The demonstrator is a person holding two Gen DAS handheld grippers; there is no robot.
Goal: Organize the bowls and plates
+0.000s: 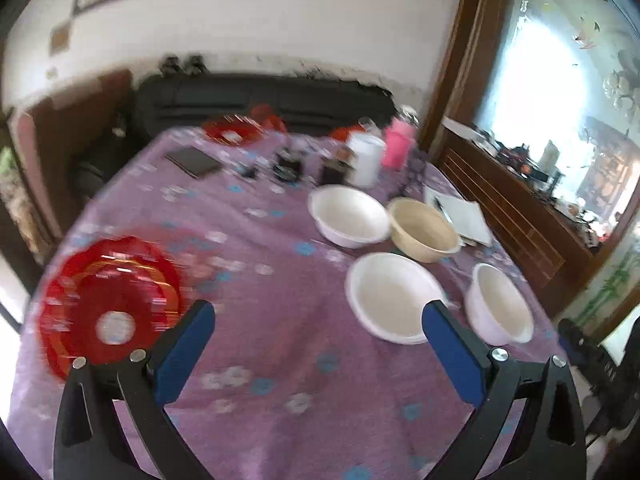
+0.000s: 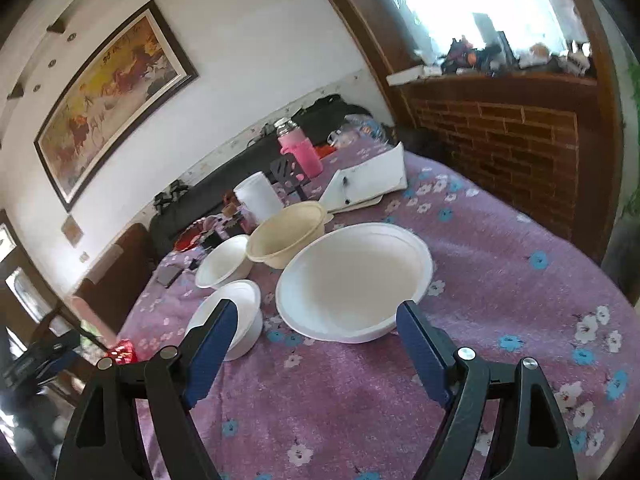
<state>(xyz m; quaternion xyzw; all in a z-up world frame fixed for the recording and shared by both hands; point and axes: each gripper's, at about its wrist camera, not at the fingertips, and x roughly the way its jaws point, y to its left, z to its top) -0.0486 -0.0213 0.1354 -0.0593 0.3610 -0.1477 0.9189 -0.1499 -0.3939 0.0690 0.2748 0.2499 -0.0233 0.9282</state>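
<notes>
Both tools gape wide and hold nothing. The left tool hovers over the tabletop, red plate at its left finger, white bowl at its right. The right tool faces the nearest large white bowl.

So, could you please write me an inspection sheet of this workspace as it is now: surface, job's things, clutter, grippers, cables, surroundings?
Surface: table under a purple flowered cloth.
Job's things: red plate near the left edge; three white bowls and one beige bowl, all upright and unstacked.
Clutter: pink bottle, white cup, papers with a pen, dark notebook, a second red plate at the far edge, small blurred items.
Grippers: left gripper and right gripper both open, holding nothing, above the cloth.
Cables: nothing seen.
Surroundings: framed painting, dark sofa, wooden window frame.
</notes>
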